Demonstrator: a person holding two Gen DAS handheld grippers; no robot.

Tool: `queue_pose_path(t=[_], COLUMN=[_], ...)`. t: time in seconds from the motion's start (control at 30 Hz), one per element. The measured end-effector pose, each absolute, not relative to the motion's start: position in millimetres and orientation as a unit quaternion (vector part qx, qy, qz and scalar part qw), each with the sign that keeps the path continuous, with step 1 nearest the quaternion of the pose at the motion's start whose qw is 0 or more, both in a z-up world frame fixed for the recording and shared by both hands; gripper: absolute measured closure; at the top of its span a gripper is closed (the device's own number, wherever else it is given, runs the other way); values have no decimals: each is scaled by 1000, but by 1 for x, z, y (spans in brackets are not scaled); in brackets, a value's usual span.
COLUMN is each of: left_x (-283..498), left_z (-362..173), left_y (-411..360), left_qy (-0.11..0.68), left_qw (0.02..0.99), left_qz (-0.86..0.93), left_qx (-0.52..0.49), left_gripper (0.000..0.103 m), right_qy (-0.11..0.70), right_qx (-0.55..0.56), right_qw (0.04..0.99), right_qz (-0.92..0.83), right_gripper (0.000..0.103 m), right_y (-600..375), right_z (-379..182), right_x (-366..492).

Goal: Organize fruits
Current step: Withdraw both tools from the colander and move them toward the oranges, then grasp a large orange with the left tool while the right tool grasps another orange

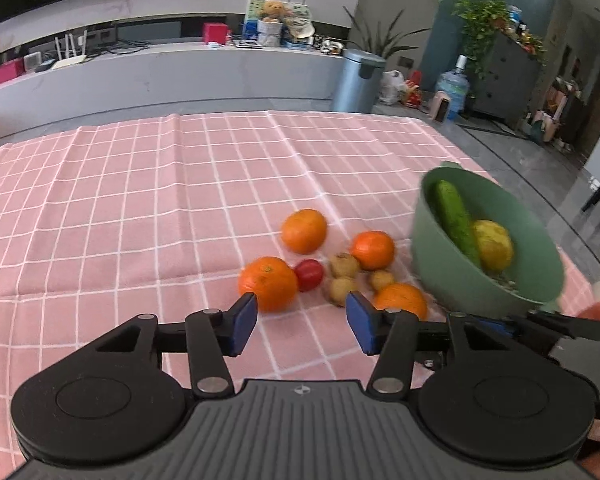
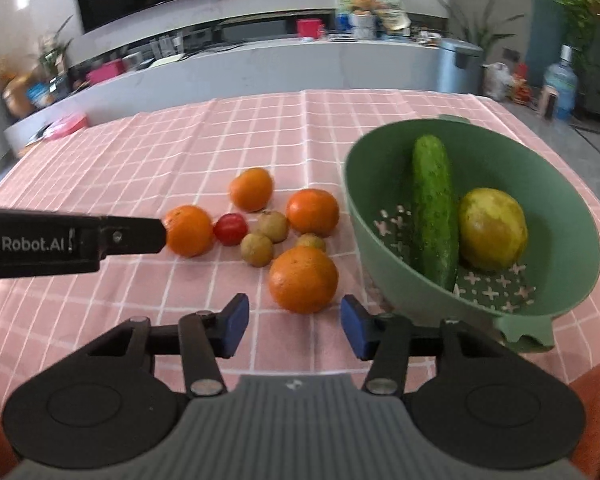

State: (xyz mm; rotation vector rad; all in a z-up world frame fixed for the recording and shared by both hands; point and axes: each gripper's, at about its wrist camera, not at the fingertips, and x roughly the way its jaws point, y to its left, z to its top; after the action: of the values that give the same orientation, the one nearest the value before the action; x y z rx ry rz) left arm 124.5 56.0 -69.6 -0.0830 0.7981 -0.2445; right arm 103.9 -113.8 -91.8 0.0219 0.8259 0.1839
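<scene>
Several oranges, among them one nearest me (image 2: 303,279) and one at the left (image 1: 268,283), lie on the pink checked cloth with a red tomato (image 2: 230,229) and three small brown fruits (image 2: 257,249). A green colander bowl (image 2: 380,216) on the right holds a cucumber (image 2: 434,208) and a yellow-green fruit (image 2: 493,229). My left gripper (image 1: 301,322) is open, just before the left orange. My right gripper (image 2: 295,326) is open, just before the nearest orange. The left gripper's finger (image 2: 100,240) shows from the side in the right wrist view.
The bowl also shows in the left wrist view (image 1: 452,280), tilted near the table's right edge. Beyond the table stand a grey counter (image 1: 180,76), a metal bin (image 1: 358,80) and a water bottle (image 1: 452,90).
</scene>
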Motion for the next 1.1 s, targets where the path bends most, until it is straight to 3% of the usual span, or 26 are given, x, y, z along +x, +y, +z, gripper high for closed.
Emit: queue_pose_path(t=[0.73, 0.93, 1.1], left_x=[155, 157, 155], left_z=[-114, -114, -111], left_y=[45, 43, 47], left_qy=[382, 377, 380], left_qw=[921, 923, 922], left_qz=[-78, -79, -74], left_qx=[-7, -6, -18], left_gripper=[37, 49, 51], right_qy=[385, 391, 394], right_qx=[14, 18, 25], right_qw=[922, 919, 917], right_qz=[45, 43, 51], right_gripper=[56, 60, 61], right_y=[-99, -96, -99], right_z=[-118, -118, -117], right_x=[125, 128, 127])
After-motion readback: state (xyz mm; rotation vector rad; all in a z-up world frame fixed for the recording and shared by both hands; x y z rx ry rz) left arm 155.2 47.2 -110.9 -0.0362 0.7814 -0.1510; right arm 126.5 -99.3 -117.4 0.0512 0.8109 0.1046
